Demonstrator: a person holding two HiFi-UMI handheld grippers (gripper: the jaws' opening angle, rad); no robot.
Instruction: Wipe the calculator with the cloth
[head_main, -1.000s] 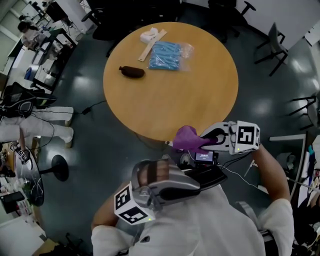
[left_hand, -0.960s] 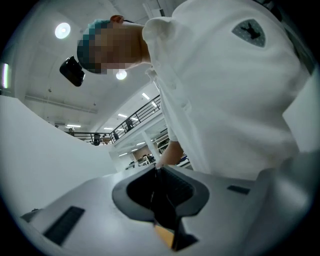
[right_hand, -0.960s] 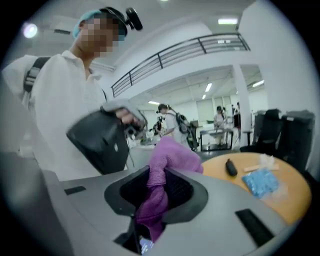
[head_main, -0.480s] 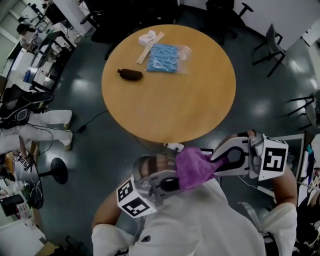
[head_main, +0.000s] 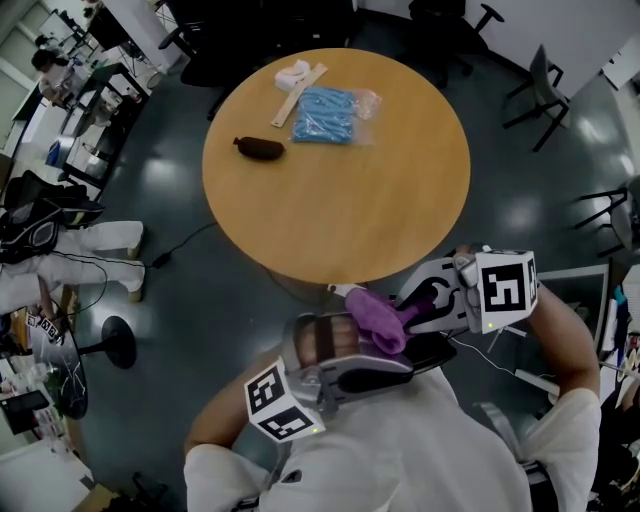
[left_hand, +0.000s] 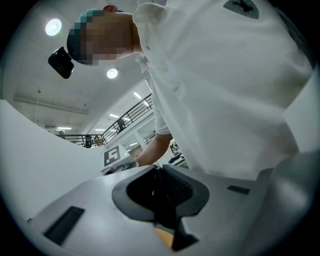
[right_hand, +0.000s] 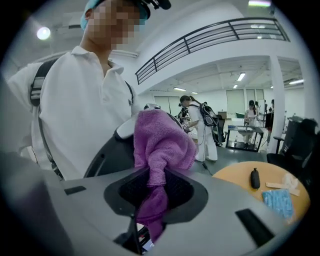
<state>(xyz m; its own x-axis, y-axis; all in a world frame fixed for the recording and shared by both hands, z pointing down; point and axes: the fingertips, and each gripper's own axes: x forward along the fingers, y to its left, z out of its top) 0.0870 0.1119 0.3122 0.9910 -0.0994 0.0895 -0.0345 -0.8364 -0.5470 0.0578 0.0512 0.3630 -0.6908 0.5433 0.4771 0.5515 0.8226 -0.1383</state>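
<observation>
R gripper (head_main: 408, 312) clamped on cloth (head_main: 378, 320), just above calc (head_main: 437, 350); L gripper (head_main: 405, 367) pinches calc, prob. edge-on.

Head view looks steeply down on the round table (head_main: 380, 200); right gripper view shares it, left gripper view's right up against a white shirt (left_hand: 225, 90).

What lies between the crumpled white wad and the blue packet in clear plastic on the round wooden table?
A flat pale wooden strip lies slanted between the white wad and the blue packet, seen in the head view.
</observation>
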